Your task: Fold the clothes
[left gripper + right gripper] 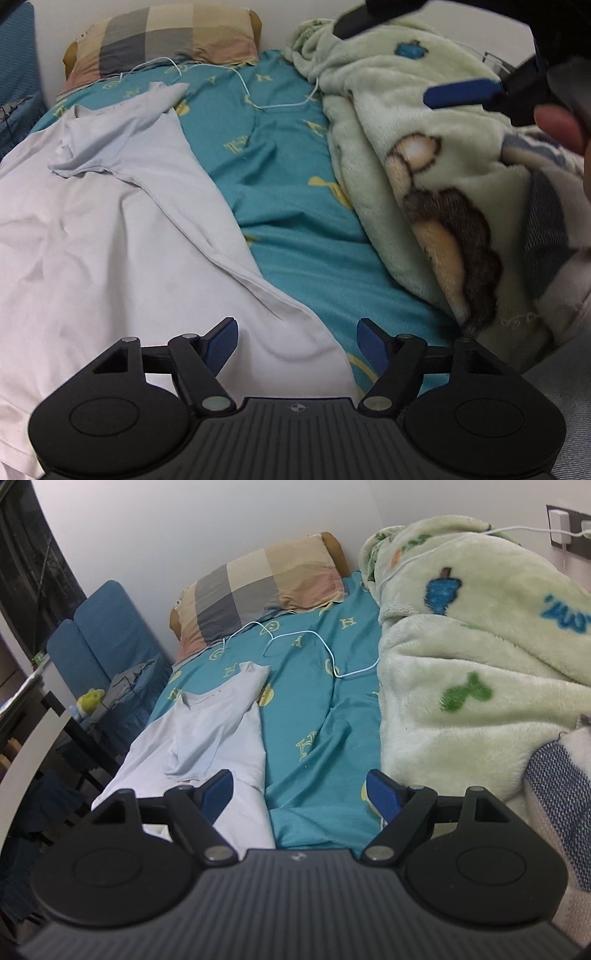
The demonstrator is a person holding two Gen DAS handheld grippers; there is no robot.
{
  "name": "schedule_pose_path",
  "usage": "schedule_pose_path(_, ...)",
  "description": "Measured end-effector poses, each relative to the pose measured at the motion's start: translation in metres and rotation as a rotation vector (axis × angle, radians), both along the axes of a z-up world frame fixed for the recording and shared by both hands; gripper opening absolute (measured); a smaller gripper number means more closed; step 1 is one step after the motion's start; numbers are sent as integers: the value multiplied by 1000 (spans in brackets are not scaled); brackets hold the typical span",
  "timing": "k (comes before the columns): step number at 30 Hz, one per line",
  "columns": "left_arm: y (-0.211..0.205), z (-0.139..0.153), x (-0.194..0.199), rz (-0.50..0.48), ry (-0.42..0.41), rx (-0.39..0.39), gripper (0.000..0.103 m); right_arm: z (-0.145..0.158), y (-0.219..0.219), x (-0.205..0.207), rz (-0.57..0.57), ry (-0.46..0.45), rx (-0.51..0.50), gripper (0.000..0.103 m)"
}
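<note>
1. A pale lilac-white T-shirt [110, 229] lies spread on the left side of the bed, front down or up I cannot tell, its thin cotton creased in soft ridges. One sleeve [110, 122] is folded inward across the chest near the collar, and the hem end reaches closest to the grippers.
2. The left gripper [297, 341] hovers just above the shirt's near edge with its blue-padded fingers [221, 345] spread wide, holding nothing; the left pad is over the cloth, the right over the sheet.
3. The right gripper [299, 795] is likewise wide open and empty, held higher and further back, its fingers framing the shirt's edge and the bare sheet beside it. In the left wrist view it shows at upper right, a fingertip [557, 123] of the person's hand on its handle.
4. The teal bedsheet [314, 716] under the shirt is smooth weave printed with yellow letters.
5. To the right, a bulky pale green fleece blanket [461, 657], fluffy, with bear and fruit prints, is heaped along the bed.
6. A thin white cable [325, 646] loops over the sheet further up.
7. At the head, a checked pillow [258, 590] in beige, grey and pink rests against the wall.
</note>
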State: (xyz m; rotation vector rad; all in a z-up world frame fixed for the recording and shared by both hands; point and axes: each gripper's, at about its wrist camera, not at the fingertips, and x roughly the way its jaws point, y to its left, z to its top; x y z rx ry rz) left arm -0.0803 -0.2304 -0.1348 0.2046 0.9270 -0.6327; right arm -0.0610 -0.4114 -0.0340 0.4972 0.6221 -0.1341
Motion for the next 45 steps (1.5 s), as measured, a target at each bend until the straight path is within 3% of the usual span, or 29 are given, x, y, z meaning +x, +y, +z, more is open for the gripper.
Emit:
schedule_pose_path(17, 3, 3, -12, -33, 7, -44, 63, 2, 22, 9, -8, 31, -106, 81)
schedule_pose_path(20, 1, -2, -16, -62, 25, -42, 38, -3, 22, 12, -4, 49, -112, 81)
schedule_pose_path(21, 1, -4, -15, -65, 36, -42, 19, -5, 22, 14, -1, 56, -116, 81)
schedule_pose_path(22, 2, -6, -14, -66, 46, -42, 9, -8, 22, 16, 2, 66, -119, 81)
schedule_pose_path(24, 7, -6, -13, -53, 47, -63, 6, -12, 23, 19, 10, 84, -127, 81)
schedule_pose_path(31, 62, 39, -9, -2, 130, -209, 4, -16, 28, 21, 42, 91, -166, 81)
schedule_pose_path(36, 140, 67, 8, 144, 204, -238, 4, -17, 32, 22, 65, 91, -145, 81)
schedule_pose_path(40, 185, 45, 32, 307, 278, -108, 4, -18, 44, 24, 106, 66, -80, 81)
schedule_pose_path(43, 205, 22, 47, 399, 381, -117, 5, -21, 62, 29, 147, 72, -85, 81)
schedule_pose_path(45, 210, 23, 49, 408, 390, -149, 6, -22, 75, 29, 168, 73, -86, 81)
